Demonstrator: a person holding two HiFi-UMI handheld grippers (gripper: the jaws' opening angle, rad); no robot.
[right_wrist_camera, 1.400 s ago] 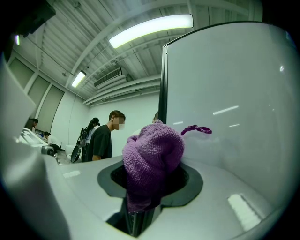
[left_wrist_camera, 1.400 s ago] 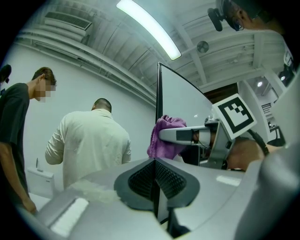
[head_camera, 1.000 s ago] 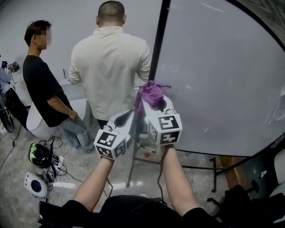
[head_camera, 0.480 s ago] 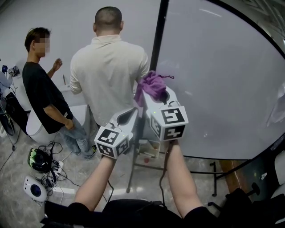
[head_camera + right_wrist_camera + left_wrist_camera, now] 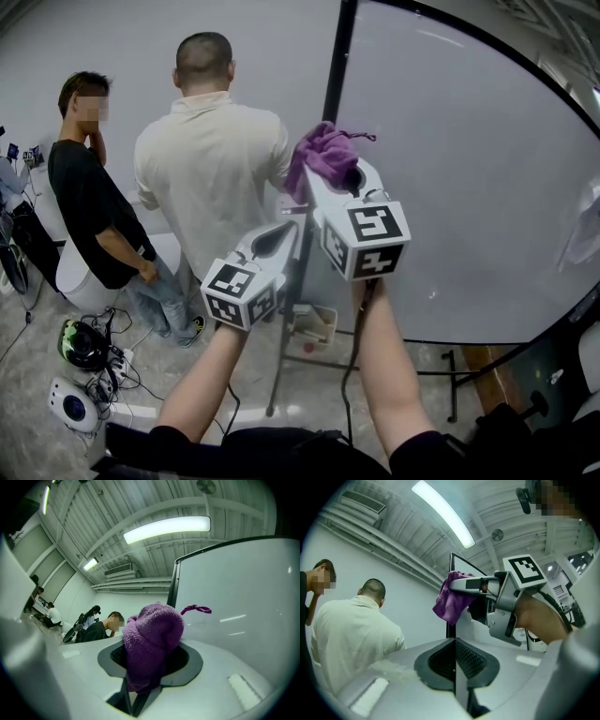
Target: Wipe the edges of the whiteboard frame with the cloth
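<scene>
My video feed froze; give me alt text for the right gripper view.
The right gripper is shut on a bunched purple cloth, held up near the whiteboard's black frame edge. The white board fills the right side; ceiling lights and people show at left.

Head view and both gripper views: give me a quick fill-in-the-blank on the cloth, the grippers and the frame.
The right gripper is shut on a ___ cloth.
The left gripper has its jaws together, holding ___.
The whiteboard frame bar beside the cloth is ___ in colour.
In the head view, ___ people stand left of that bar.
Missing words: purple; nothing; black; two.
</scene>
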